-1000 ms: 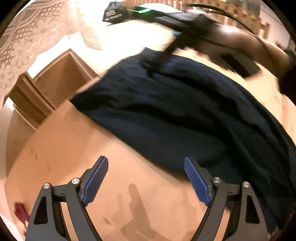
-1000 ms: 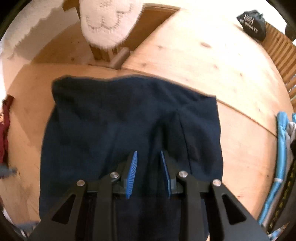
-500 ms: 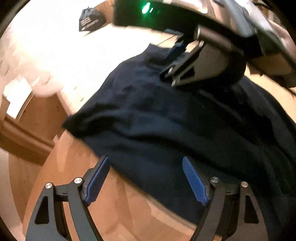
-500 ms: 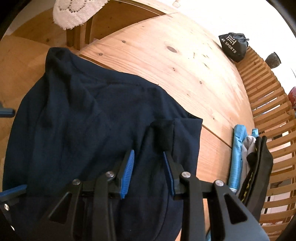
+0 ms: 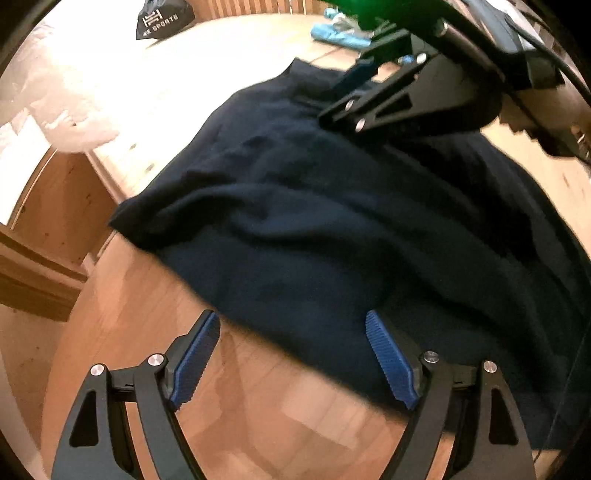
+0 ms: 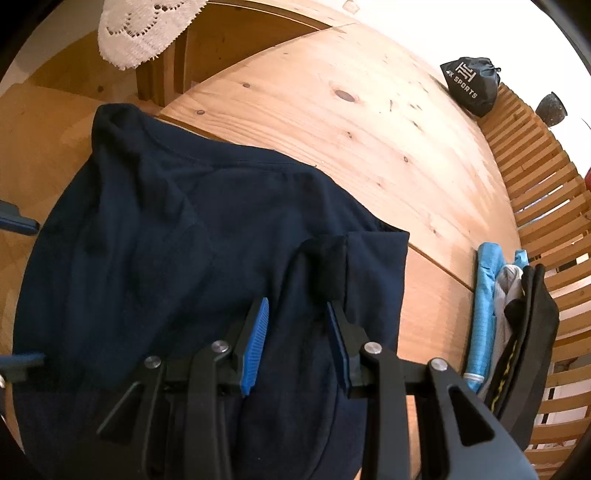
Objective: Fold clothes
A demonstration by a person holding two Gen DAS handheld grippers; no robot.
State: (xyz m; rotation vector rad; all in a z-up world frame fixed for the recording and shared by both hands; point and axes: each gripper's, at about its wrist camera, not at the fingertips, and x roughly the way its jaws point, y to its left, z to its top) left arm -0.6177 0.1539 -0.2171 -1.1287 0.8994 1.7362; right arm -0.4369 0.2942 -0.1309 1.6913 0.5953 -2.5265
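Note:
A dark navy garment [image 5: 332,221] lies spread on the round wooden table [image 5: 258,424], one sleeve folded onto its body [image 6: 369,266]. My left gripper [image 5: 293,350] hangs over the garment's near edge. Its jaws are wide and closing; the hem runs between the pads, and neither pad presses on it. My right gripper [image 6: 297,332] points down over the folded sleeve. A ridge of cloth lies between its narrowly parted pads, and the blue face of its left pad [image 6: 255,343] is bare. In the left wrist view, one of the right gripper's fingers [image 5: 354,75] is at the garment's far side.
A stack of folded blue, grey and black clothes [image 6: 495,314] lies at the table's right edge beside a slatted wooden bench [image 6: 535,177]. A black sports bag [image 6: 472,85] sits at the far side. A white lace cloth [image 6: 144,26] hangs over a wooden chair.
My left gripper has moved from bare table to the garment's edge and sunk lower. My right gripper has shifted along the garment toward the folded sleeve, and its jaws stand slightly wider.

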